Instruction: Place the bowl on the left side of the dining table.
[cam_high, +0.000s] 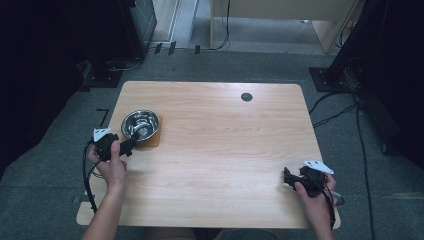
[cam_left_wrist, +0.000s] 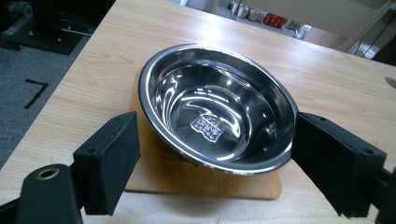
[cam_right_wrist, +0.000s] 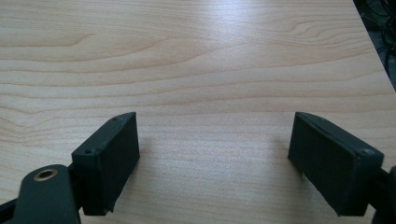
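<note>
A shiny steel bowl (cam_high: 140, 124) sits on a thin wooden mat (cam_high: 154, 139) at the table's left side. My left gripper (cam_high: 131, 145) is open right at the bowl's near rim. In the left gripper view the bowl (cam_left_wrist: 219, 107) lies just beyond and between the two black jaws, empty, with the mat (cam_left_wrist: 205, 179) under it. My right gripper (cam_high: 287, 176) is open low over bare wood near the table's front right. The right gripper view has its gripper (cam_right_wrist: 212, 163) wide apart with nothing between the jaws.
The light wooden table (cam_high: 225, 150) has a round grommet (cam_high: 246, 96) near its far edge. Cables (cam_high: 350, 115) run over the grey floor to the right, and dark equipment stands at the far left and right.
</note>
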